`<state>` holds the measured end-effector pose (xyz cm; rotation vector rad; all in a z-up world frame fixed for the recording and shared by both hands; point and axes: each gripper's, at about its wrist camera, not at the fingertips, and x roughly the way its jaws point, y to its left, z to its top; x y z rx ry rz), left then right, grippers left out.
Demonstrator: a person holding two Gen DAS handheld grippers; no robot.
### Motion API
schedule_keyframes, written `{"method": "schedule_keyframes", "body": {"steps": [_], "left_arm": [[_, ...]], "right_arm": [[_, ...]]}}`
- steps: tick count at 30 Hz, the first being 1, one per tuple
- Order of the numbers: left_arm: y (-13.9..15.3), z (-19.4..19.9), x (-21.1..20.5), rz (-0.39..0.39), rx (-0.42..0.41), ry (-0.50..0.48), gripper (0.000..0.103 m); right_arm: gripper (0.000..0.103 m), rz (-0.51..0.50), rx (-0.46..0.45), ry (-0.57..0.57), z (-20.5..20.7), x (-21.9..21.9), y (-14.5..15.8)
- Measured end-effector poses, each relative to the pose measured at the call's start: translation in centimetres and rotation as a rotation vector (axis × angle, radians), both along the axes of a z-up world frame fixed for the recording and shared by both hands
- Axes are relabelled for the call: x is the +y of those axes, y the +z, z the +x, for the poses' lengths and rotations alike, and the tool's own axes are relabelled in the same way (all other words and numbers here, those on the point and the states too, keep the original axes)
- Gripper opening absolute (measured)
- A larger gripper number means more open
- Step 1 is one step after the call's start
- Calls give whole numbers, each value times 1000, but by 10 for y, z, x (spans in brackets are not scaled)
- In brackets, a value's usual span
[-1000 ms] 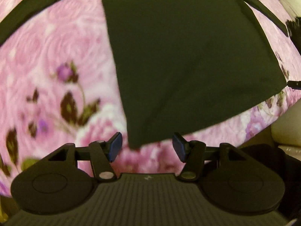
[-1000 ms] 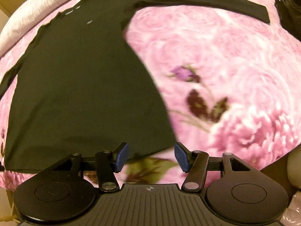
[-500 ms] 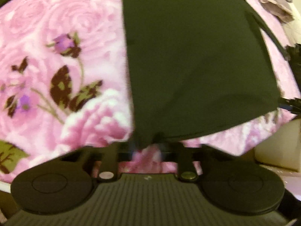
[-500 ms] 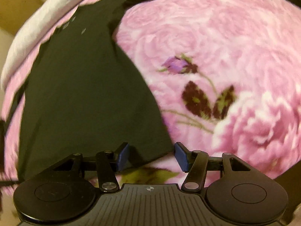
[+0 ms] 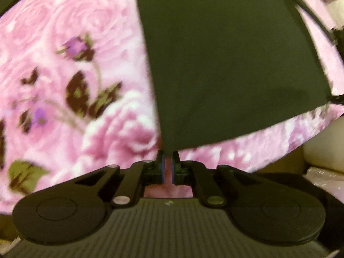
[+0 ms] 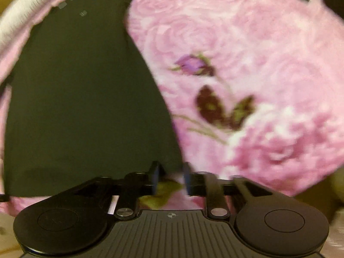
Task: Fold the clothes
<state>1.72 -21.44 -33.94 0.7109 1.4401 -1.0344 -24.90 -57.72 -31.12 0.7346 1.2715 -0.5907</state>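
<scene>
Pink floral blanket [image 5: 64,32] under dark shirt [image 5: 225,64], left tool [image 5: 168,161] pinching its corner, right tool [image 6: 171,174] half-closed, blurred.

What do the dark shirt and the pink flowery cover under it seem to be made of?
The shirt looks like thin matte knit, maybe cotton: it lies flat without sheen. The cover looks like plush fleece: fuzzy, with soft printed roses. Blur leaves both uncertain.
</scene>
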Motion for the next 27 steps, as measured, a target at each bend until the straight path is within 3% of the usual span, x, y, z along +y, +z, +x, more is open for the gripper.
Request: {"method": "schedule_keyframes", "body": {"steps": [1,3,6,12,17,19,23,25,27], "left_arm": [[9,0,2,5,-15,2,11],[30,1,5,5,-43,10,20],[70,5,3,-46,-87,40,36],[148,11,-29,-207,-189,67,59],[208,19,-52,-337,-278,20,66],[223,20,-60,-362,-315,-10,73],[244,22,-71,-370,-390,-70,76],[249,24,-71,-369,-406,-81,85],[255,26,-70,-373,-410,-83,88]], "right_arm": [[39,-29,20,4,1,3,11],[53,-45,1,0,3,7,37],[59,-70,-39,2,17,16,77],[63,-115,-155,42,59,42,152],[64,-193,-175,99,84,63,193],[64,-219,-176,122,91,71,204],[65,-272,-179,169,105,86,224],[65,-298,-180,192,111,94,234],[65,-325,-181,215,118,102,244]]}}
